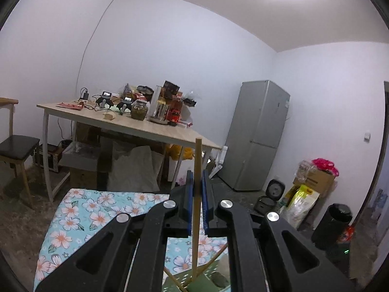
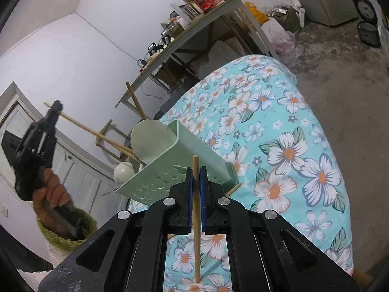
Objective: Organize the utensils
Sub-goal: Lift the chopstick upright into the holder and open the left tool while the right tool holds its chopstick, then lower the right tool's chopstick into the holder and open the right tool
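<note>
Holding one wooden chopstick [image 1: 197, 194] between its blue pads [image 1: 189, 202], the left gripper [image 1: 197, 192] is clamped shut on the stick, which runs upright through the jaws with its blunt end standing above the fingertips. Lower end of this chopstick reaches down toward the green utensil holder [image 1: 206, 277], seen only in part at the bottom of the left wrist view.

Right gripper [image 2: 196, 185]: closed on a second wooden chopstick [image 2: 196, 219], likewise gripped between blue pads [image 2: 203, 194], the stick passing lengthwise through the jaws, its far end poking out past the fingertips.

Utensil holder [image 2: 184, 165]: pale green plastic, perforated with stars and moons, tilted on its side on the floral blue tablecloth [image 2: 279, 146], just ahead of the right gripper. Contents visible at its mouth: a pale ladle or spoon bowl [image 2: 148, 138], a wooden handle [image 2: 136, 102] leaning out, and a round white spoon end [image 2: 124, 171].

Left hand [image 2: 52, 194]: wrapped around the left gripper's handle, green knitted cuff [image 2: 70, 231] at the wrist.

Background: wooden table [image 1: 136, 124] crowded with jars and packets; grey refrigerator [image 1: 257, 133]; black bin [image 1: 333, 223]; rice cooker [image 1: 265, 204] on the floor.
</note>
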Action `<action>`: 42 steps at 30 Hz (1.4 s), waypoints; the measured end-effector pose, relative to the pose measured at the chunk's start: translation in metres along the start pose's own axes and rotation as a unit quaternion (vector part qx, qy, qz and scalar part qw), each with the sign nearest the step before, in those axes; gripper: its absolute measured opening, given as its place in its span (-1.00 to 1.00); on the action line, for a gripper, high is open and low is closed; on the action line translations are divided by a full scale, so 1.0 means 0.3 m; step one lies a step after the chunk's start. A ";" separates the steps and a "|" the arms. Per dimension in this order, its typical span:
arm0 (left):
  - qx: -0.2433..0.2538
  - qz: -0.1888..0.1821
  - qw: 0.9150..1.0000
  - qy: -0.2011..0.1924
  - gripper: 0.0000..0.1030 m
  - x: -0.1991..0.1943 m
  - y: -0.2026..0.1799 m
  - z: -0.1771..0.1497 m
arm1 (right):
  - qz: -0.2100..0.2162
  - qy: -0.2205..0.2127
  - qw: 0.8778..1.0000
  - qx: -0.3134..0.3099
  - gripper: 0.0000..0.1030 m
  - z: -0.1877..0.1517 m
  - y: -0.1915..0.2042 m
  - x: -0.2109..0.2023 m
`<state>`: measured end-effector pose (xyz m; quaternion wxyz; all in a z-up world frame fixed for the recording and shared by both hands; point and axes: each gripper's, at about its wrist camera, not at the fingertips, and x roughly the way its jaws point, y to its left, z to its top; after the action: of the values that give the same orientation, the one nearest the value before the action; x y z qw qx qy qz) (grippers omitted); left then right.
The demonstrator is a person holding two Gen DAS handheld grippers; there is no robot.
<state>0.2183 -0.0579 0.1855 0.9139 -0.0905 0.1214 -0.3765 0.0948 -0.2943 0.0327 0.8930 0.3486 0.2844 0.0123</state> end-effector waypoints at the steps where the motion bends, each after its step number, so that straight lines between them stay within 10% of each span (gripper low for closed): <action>1: 0.001 0.004 1.000 0.005 -0.89 0.020 0.002 -0.021 | 0.000 0.000 1.000 0.000 -0.93 0.000 0.000 0.000; 11: -0.045 -0.007 0.997 0.068 -0.86 0.098 0.055 -0.198 | -0.001 0.002 1.000 0.001 -0.93 -0.003 -0.003 0.009; 18: -0.052 -0.010 0.996 0.070 -0.20 0.044 0.060 -0.210 | 0.000 0.001 1.000 -0.001 -0.93 -0.003 0.000 0.009; 27: -0.045 -0.010 0.997 0.061 0.08 -0.067 0.057 -0.208 | 0.009 -0.014 1.000 -0.022 -0.93 0.016 0.054 -0.031; 42: -0.022 0.032 0.993 0.113 0.27 -0.270 0.098 -0.356 | 0.066 -0.133 0.974 -0.168 -0.93 0.255 0.417 -0.221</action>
<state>0.1512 0.0124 0.0883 0.9038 -0.0636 0.2347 -0.3521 0.1009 -0.2615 0.1900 0.9659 0.2099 0.1330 0.0725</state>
